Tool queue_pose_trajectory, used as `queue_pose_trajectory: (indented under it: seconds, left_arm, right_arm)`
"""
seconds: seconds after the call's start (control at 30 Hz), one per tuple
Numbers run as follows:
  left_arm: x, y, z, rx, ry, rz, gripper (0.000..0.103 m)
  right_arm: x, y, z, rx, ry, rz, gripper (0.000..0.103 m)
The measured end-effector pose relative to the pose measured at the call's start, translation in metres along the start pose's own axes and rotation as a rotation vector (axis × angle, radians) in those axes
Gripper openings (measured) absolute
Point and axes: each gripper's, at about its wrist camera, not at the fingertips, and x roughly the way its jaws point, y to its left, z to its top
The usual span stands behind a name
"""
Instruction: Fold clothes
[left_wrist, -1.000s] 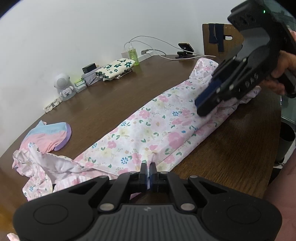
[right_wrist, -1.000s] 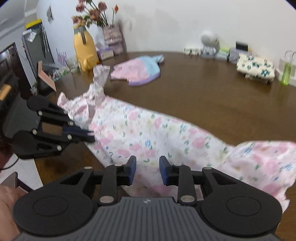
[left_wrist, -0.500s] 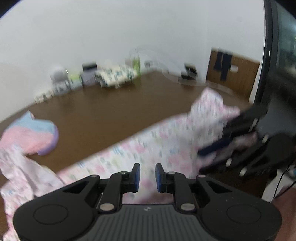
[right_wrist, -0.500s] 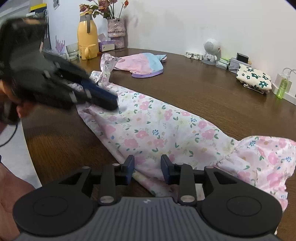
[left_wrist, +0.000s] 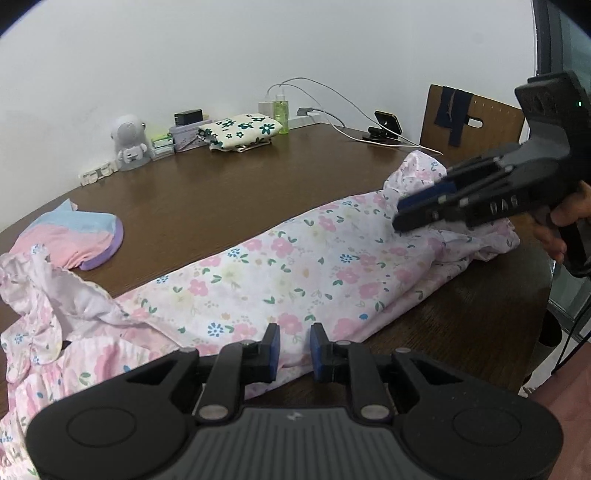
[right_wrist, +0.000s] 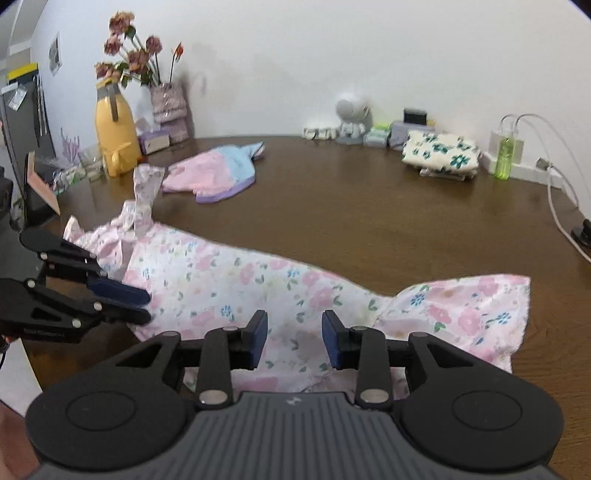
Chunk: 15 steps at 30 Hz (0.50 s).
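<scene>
A pink floral garment (left_wrist: 295, 266) lies stretched long across the brown table (left_wrist: 258, 192), with a frilly end bunched at the left. My left gripper (left_wrist: 294, 350) hovers at its near edge, open by a narrow gap, and the pads do not press on the cloth. In the right wrist view the same garment (right_wrist: 258, 284) runs from left to right. My right gripper (right_wrist: 294, 338) stands open over its near edge with nothing pinched. The left gripper (right_wrist: 142, 306) shows at the garment's left end, the right gripper (left_wrist: 402, 218) at its far right end.
A pink, blue and purple garment (left_wrist: 74, 236) lies apart at the left. A folded cream floral cloth (left_wrist: 240, 131), a small white robot figure (left_wrist: 127, 142), a green bottle (left_wrist: 281, 110) and cables line the wall. A yellow jug (right_wrist: 114, 136) and a chair (left_wrist: 476, 118) stand at the table's ends.
My left gripper was shut on the garment's near edge and now stands open. The right gripper's jaws have widened a little. The garment lies flatter on the table.
</scene>
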Motion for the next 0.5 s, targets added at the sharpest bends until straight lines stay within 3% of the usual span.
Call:
queue_pose_trajectory:
  seconds: [0.17,0.5]
  left_arm:
    - [0.002,0.002,0.001,-0.016,0.0,-0.003,0.016]
    - [0.004,0.007,0.0,-0.029,-0.004,0.005,0.017]
  right_arm:
    - [-0.009,0.006,-0.026,-0.098,0.037,-0.024,0.033]
    - [-0.051,-0.027,-0.054,-0.018,0.038,-0.059,0.04]
